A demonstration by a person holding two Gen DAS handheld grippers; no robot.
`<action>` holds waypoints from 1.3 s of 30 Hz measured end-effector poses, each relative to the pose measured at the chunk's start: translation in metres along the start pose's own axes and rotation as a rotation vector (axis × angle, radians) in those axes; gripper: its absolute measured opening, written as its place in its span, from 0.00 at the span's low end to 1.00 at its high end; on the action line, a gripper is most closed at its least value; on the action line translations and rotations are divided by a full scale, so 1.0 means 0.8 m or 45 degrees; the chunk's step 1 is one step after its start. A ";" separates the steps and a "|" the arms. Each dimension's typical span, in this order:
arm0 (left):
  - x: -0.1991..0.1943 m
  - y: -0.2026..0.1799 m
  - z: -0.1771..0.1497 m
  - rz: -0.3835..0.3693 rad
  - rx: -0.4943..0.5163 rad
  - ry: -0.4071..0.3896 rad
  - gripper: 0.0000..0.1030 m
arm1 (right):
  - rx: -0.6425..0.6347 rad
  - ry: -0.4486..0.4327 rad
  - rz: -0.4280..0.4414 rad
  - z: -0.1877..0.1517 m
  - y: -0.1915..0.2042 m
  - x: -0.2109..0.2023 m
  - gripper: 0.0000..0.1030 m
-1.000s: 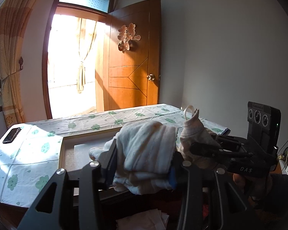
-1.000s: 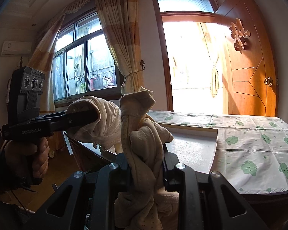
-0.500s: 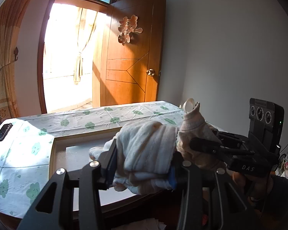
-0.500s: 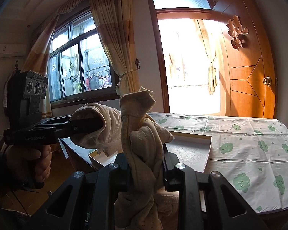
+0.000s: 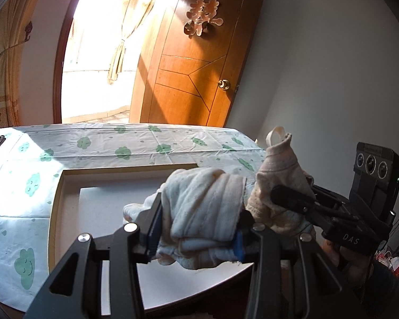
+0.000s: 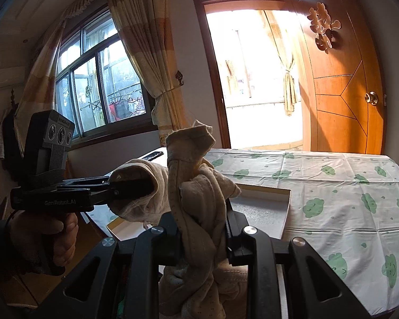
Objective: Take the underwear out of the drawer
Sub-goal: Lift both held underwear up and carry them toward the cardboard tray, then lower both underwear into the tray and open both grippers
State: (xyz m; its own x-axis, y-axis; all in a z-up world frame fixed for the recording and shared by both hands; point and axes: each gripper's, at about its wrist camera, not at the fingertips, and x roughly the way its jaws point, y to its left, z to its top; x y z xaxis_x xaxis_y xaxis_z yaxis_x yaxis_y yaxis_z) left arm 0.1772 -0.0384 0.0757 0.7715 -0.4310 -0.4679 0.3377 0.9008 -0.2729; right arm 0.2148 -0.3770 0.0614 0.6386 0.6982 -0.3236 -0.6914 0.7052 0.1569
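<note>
A counter (image 5: 135, 143) with a green cloud cloth fills the sunny room by a wooden door (image 5: 199, 61). The left claw (image 5: 196, 228) grips white underwear (image 5: 199, 207); the right claw (image 6: 202, 228) grips beige underwear (image 6: 196, 186), both above the counter. No drawer is in sight.

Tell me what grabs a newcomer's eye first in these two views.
Two bunched garments held up close: the left gripper clamps a pale whitish folded cloth, and the right gripper clamps a twisted beige cloth standing upright. Behind them lie a table under a white cloth with green clouds, a glaring sunlit doorway and an open orange wooden door.
</note>
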 end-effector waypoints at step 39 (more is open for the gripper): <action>0.168 -0.025 0.032 0.193 0.495 0.178 0.41 | 0.309 0.381 -0.133 0.034 -0.115 0.180 0.26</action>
State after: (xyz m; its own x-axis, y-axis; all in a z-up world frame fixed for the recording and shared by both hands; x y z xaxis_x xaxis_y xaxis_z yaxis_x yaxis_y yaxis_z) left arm 0.2880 -0.1133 0.0399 0.7567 -0.2714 -0.5948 0.4249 0.8956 0.1319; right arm 0.3799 -0.3376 0.0259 0.5502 0.5795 -0.6012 -0.5048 0.8044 0.3133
